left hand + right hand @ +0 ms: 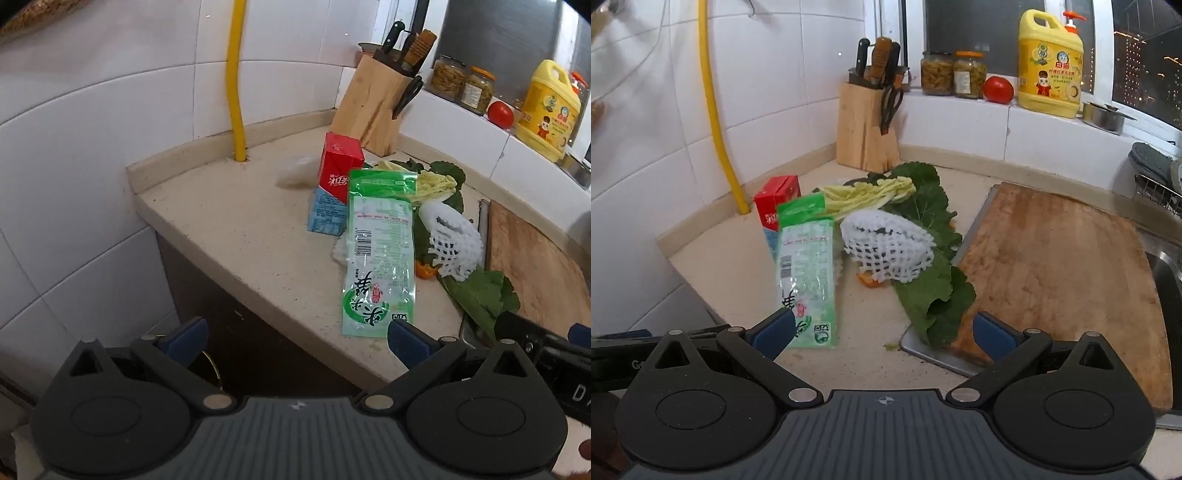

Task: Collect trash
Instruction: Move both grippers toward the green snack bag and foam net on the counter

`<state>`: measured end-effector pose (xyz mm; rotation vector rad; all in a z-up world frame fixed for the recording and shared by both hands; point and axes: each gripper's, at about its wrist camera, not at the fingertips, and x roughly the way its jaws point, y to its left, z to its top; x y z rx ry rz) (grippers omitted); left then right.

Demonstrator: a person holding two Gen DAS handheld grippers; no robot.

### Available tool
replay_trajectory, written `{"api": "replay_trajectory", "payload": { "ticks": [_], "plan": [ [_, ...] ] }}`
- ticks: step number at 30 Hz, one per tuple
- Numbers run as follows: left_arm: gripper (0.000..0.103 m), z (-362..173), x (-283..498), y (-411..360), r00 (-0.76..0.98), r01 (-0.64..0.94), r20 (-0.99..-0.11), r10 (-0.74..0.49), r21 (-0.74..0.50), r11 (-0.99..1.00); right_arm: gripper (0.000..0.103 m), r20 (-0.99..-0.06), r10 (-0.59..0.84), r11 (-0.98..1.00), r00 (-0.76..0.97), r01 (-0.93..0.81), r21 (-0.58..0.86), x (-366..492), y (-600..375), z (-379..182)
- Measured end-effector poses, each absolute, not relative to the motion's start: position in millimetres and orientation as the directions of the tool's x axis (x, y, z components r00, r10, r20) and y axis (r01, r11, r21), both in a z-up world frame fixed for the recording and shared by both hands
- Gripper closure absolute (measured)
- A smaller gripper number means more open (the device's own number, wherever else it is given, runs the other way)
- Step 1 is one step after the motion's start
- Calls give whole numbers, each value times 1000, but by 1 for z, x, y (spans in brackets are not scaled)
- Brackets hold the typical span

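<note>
Trash lies in a heap on the beige counter. A green and white plastic wrapper lies flat, nearest to me. Behind it stands a red and blue drink carton. A white foam fruit net rests on green leaves, beside yellowish vegetable stalks and an orange scrap. My left gripper hovers open off the counter's front edge, empty. My right gripper is open and empty, just short of the wrapper and the leaves.
A wooden cutting board on a metal tray lies right of the heap. A knife block stands in the corner, a yellow pipe on the tiled wall. Jars, a tomato and a yellow detergent bottle line the sill.
</note>
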<state>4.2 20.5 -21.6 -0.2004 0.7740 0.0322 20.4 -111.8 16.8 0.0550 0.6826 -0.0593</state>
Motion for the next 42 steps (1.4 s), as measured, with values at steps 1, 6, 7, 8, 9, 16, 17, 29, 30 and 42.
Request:
{"api": "replay_trajectory", "payload": {
  "ticks": [1, 6, 7, 8, 9, 16, 17, 29, 30, 42],
  "plan": [
    [3, -22, 5, 20, 715, -103, -698, -45, -169, 980, 0, -631, -37, 997, 775, 75, 34, 20, -112, 16],
    [3, -22, 4, 15, 719, -92, -693, -49, -165, 982, 0, -619, -34, 995, 785, 82, 49, 16, -118, 16],
    [3, -22, 4, 14, 721, -90, -691, -48, -163, 982, 0, -620, -45, 996, 783, 83, 33, 16, -118, 16],
    [3, -22, 4, 14, 723, -90, -689, -47, -161, 983, 0, -626, -63, 996, 778, 88, 9, 17, -117, 15],
    [3, -22, 5, 14, 724, -90, -688, -46, -160, 983, 0, -631, -86, 995, 771, 98, -15, 19, -116, 14],
    [3, -21, 6, 12, 727, -72, -685, -46, -142, 987, 0, -630, -146, 987, 762, 152, -45, 22, -123, 13],
    [3, -20, 6, 11, 729, -68, -683, -45, -138, 988, 0, -628, -154, 987, 763, 153, -57, 23, -122, 13],
    [3, -24, 7, 6, 716, -52, -697, -40, -111, 992, 0, -636, -160, 986, 755, 148, -71, 22, -119, 11],
    [3, -24, 7, 7, 714, -53, -699, -40, -110, 992, 0, -637, -160, 986, 754, 146, -74, 22, -119, 11],
    [4, -26, 0, 26, 701, -138, -712, 38, -83, 987, 0, -655, -102, 995, 749, 69, -76, 30, -99, 9]
  ]
}}
